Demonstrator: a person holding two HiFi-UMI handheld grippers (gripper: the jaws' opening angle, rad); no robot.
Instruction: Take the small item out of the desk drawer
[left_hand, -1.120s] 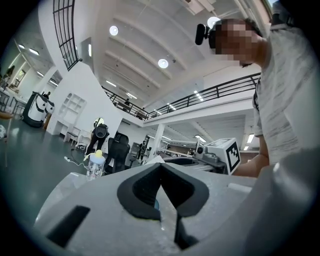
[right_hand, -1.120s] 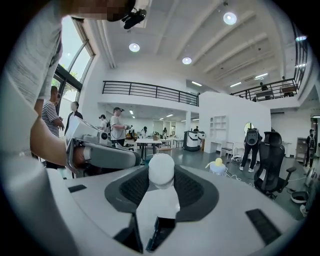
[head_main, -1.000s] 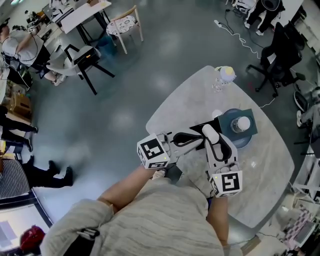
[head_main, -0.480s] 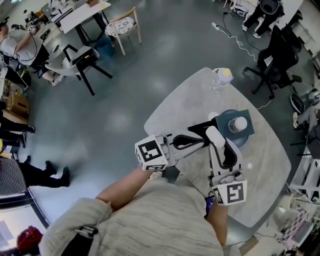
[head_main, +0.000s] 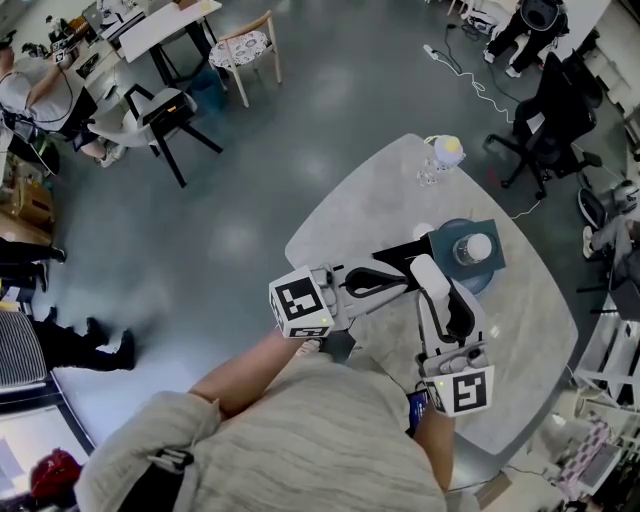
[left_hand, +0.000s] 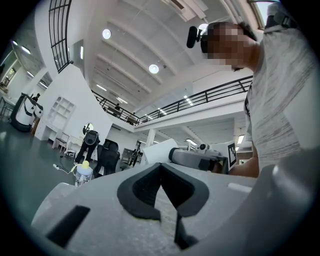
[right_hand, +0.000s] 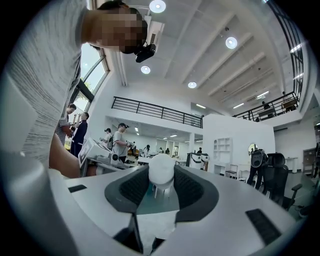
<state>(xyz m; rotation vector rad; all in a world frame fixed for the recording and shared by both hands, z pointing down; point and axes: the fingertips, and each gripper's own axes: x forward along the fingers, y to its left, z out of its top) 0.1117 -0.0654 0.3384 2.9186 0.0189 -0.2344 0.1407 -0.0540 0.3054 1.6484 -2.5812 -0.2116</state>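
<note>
Carefully, we hold the right gripper (right_hand: 161, 176) slightly apart and aim squarely at the white ball (head_main: 479, 246) on the teal box (head_main: 496, 234), with the left gripper (left_hand: 160, 166) pinched together, empty.

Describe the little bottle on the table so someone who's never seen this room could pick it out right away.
Find the pale rounded table on the grey floor and look to its edge farthest from the person. The bottle stands alone there, small and clear with a yellow top, unlike the white-knobbed object on the dark blue base nearer the middle.
</note>
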